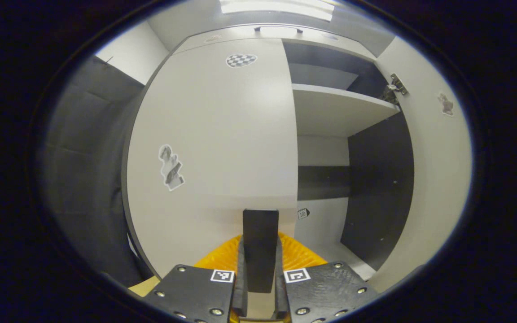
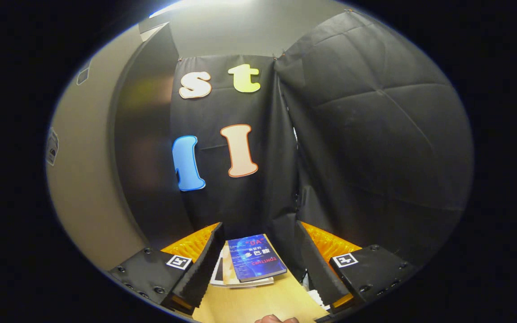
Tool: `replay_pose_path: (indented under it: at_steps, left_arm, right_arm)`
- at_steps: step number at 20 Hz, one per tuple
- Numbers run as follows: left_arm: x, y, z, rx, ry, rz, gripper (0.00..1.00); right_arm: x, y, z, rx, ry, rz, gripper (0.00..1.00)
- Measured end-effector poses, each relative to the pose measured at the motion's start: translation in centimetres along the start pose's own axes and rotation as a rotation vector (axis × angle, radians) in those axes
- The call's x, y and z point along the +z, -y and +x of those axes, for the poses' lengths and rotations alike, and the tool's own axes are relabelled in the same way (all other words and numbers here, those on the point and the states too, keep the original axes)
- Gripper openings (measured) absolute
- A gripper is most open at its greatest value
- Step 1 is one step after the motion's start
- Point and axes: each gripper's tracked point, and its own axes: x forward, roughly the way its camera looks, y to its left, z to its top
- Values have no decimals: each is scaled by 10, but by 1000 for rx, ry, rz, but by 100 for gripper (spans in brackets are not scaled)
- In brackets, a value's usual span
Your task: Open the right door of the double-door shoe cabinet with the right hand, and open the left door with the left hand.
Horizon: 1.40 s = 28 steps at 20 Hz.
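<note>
Left door [image 1: 213, 134] stands straight ahead of the hand-held gripper [image 1: 260, 269].

Left door [image 1: 222, 134]: smooth laminate board, pale, slight satin sheen, soft glare patch near the top. Stickers [image 1: 171, 167] on it look like flat printed paper. Right door [image 1: 438, 179]: same pale smooth laminate; metal hinge [image 1: 396, 84] shiny. Cabinet shelf [image 1: 335, 107] pale matt board, inner side panel [image 1: 379, 197] dark matt board. Left gripper [image 1: 260, 269]: matt black plates with bright metal screw heads, ribbed glossy orange plastic behind.

Booth wall [image 2: 375, 134]: black cloth, creased, faint sheen along the folds. Surface [image 2: 258, 305] light wood-look, smooth, matt. Book [image 2: 255, 258] on it: glossy paper cover. Right gripper [image 2: 258, 264]: rough-textured matt finger faces, ribbed orange plastic.
</note>
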Motion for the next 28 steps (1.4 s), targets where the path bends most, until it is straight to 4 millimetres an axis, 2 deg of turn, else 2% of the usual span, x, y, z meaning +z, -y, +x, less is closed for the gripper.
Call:
replay_pose_path:
  at_steps: [2,5,8,10,12,16,19,22,26,28]
  left_arm:
    - [0,0,2,-3,-5,-1,21]
    - [-1,-1,1,-19,2,-23,4]
    - [-1,0,-1,-30,-1,-30,4]
    - [-2,-1,-2,-40,-1,-32,4]
    - [-2,-1,-6,-51,0,-37,4]
    - [2,-5,-24,-112,8,-52,4]
    - [8,-10,-42,-183,4,-55,4]
    - [9,-19,-65,-255,11,-60,4]
    - [9,-34,-85,-313,9,-67,4]
    - [8,-43,-97,-333,16,-79,4]
  right_arm:
    - [0,1,-1,-1,8,-6,98]
    - [-2,-1,1,5,10,0,100]
    - [0,-3,-2,5,18,3,100]
    - [2,-3,-9,-3,26,7,98]
    - [5,-3,-21,-19,35,6,100]
    - [9,-2,-54,-76,52,6,98]
    - [11,-9,-88,-128,73,26,98]
    - [13,-22,-124,-161,98,30,98]
    - [22,-35,-173,-200,145,-2,98]
    - [22,-45,-191,-206,152,-2,98]
